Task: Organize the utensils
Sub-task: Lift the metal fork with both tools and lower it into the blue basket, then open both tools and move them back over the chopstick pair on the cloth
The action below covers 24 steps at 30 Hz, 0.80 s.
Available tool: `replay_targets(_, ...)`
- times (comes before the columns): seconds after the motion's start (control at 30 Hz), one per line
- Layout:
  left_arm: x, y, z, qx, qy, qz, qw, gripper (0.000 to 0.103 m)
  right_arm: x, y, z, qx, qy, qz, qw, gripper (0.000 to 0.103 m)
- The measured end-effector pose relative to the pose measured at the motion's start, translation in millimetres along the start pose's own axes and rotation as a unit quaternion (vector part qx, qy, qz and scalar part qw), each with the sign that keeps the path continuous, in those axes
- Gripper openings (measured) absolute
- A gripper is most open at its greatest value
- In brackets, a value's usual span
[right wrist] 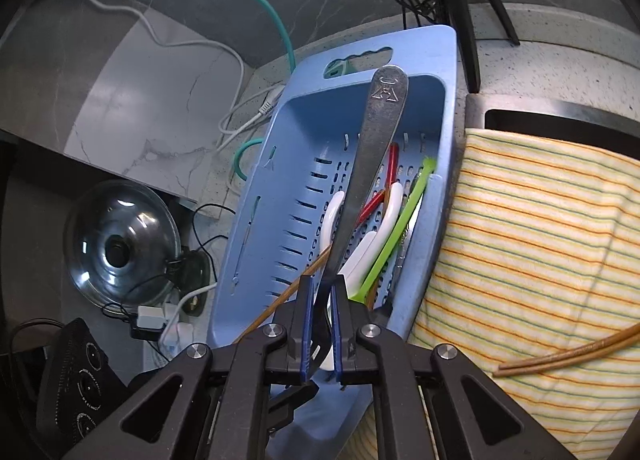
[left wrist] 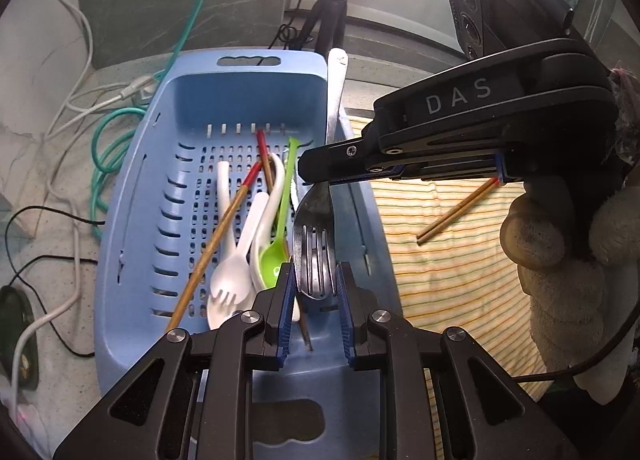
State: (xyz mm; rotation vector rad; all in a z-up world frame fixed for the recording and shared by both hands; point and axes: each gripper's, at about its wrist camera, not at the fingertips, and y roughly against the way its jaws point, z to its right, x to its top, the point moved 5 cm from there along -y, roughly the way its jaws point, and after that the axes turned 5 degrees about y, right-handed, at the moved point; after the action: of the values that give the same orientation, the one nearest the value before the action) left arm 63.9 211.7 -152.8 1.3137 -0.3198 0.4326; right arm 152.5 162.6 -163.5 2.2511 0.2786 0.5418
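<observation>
Left wrist view: blue basket holding chopsticks, white spoons, green spoon. Left gripper jaws flank the metal fork's tines, apparently pinching; right gripper jaws pinch its neck. Striped cloth on the desk rightward.

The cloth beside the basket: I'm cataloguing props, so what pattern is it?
The cloth is pale yellow with thin orange and green stripes, clearest in the right wrist view.
</observation>
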Motion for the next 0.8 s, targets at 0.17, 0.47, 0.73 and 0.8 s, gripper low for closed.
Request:
replay_targets(0.17,0.7,-0.6,-3.3,0.003,0.004,-0.002,1.0,0.019,2.0,-8.0,1.6,-0.011,0.008,-0.005,1.0,0.011)
replay_targets(0.47,6.3,-4.6,-8.2,0.018,0.023,-0.006,0.9996,0.04,5.8,-8.3,-1.2,-0.023,0.028,0.005,0.999,0.028)
replay_targets(0.73,7.1,-0.6,-4.8,0.023,0.03,0.001,0.9993,0.04,10.3,13.1,-0.9,-0.025,0.043,0.025,0.998,0.035)
replay_targets(0.8,7.5,2.8,-2.7,0.026,0.031,0.006,0.9992,0.04,10.2,21.1,4.0,-0.024,0.04,0.03,0.998,0.035)
